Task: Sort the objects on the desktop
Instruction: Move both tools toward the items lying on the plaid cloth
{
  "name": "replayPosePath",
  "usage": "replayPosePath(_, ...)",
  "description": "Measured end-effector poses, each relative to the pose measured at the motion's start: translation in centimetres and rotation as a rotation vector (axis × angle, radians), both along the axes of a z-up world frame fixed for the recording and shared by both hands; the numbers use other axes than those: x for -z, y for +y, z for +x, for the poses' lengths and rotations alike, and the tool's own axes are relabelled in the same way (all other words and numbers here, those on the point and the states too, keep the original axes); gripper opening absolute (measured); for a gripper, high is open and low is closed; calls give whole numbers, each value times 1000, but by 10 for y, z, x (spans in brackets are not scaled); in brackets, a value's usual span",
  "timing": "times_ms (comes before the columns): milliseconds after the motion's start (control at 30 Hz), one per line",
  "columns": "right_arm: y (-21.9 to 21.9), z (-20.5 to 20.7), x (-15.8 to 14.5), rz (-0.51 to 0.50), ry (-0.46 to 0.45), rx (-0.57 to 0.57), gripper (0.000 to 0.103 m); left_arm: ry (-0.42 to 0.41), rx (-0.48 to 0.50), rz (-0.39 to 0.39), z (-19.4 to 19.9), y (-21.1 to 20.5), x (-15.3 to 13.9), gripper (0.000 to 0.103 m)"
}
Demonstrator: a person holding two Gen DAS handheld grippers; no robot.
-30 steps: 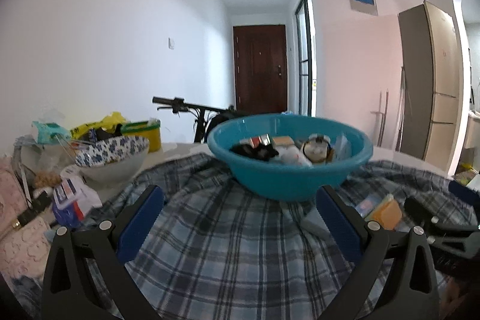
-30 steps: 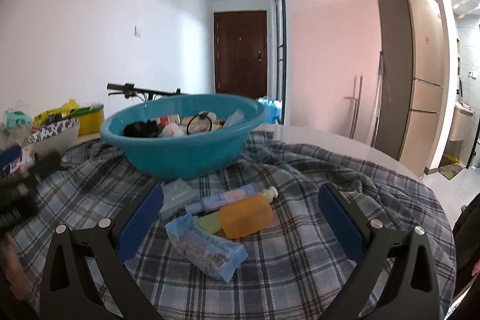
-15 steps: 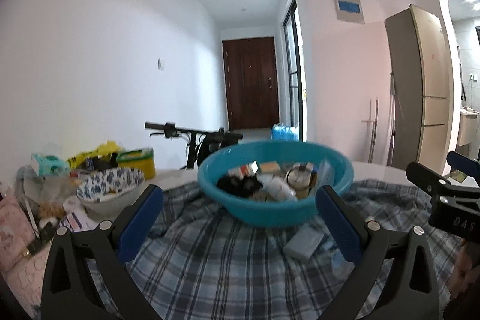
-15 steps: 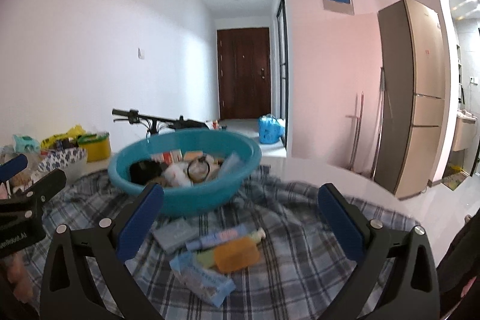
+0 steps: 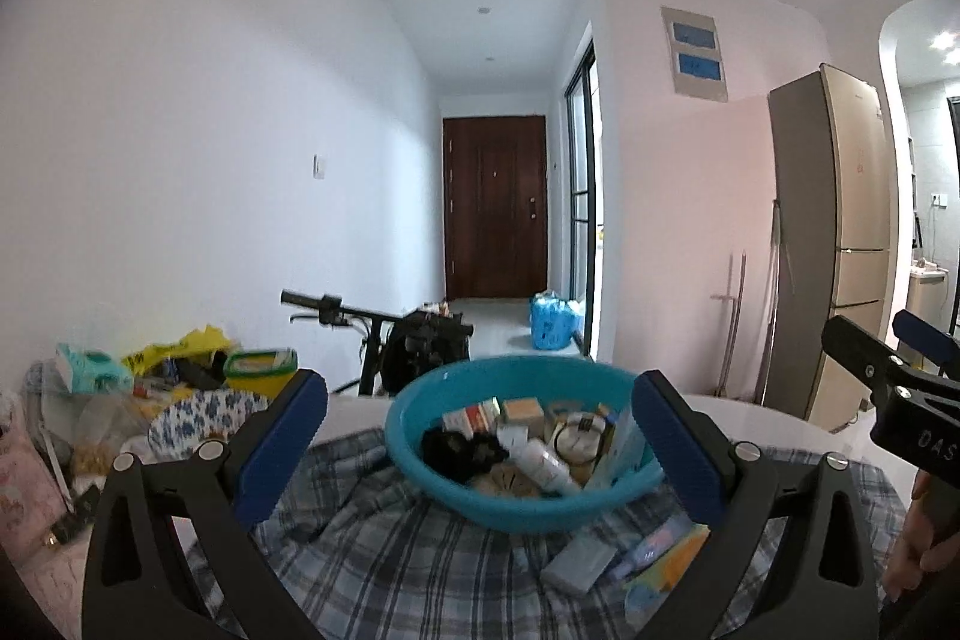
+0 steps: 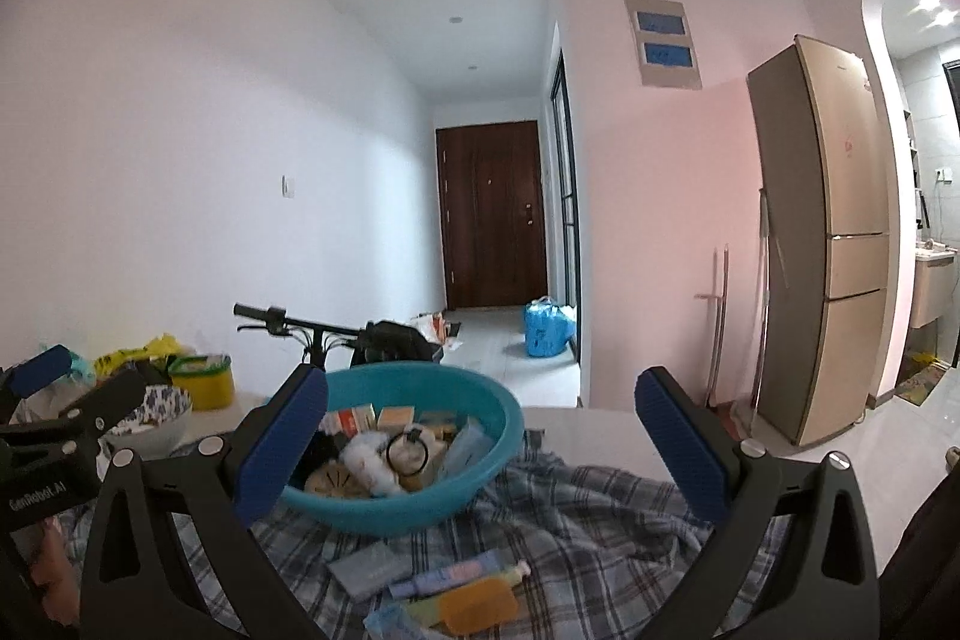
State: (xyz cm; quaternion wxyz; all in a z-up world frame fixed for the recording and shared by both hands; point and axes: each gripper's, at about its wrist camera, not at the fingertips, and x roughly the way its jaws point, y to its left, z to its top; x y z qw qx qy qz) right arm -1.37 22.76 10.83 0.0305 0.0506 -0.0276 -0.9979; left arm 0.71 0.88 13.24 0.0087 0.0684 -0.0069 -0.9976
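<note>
A teal basin (image 5: 420, 436) full of small boxes, tubes and a black item stands on a plaid cloth (image 5: 384, 550); it also shows in the right wrist view (image 6: 498, 418). In front of it lie a grey packet (image 6: 369, 568), a pink-blue tube (image 6: 456, 577) and an orange bottle (image 6: 477, 604). My left gripper (image 5: 480, 451) is open and empty, raised above the cloth, facing the basin. My right gripper (image 6: 480, 451) is open and empty, also raised, to the right of the left one.
A blue-patterned bowl (image 5: 198, 415), a yellow tub (image 5: 261, 367) and cluttered bags (image 5: 90, 382) crowd the table's left side. A bicycle (image 5: 372, 328) stands behind the table. A fridge (image 6: 822, 244) stands at the right. The white table edge (image 6: 588, 421) shows beyond the cloth.
Both grippers have risen and pulled back from the table; the basin and loose items sit lower and smaller in both views. Both stay open.
</note>
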Motion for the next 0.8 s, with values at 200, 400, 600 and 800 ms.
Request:
replayPosePath(200,6,-4,-18,-29,16,-19,102,45,7,10,3,7,-19,103)
replayPosePath(400,10,-13,-21,-25,-1,-32,102,60,9,21,-1,11,-22,103)
replayPosePath(600,19,-24,-11,-43,-19,-5,102,-3,10,43,-20,14,-7,103)
replayPosePath(800,14,-29,5,-13,-74,-30,102,-91,0,41,-37,14,16,103)
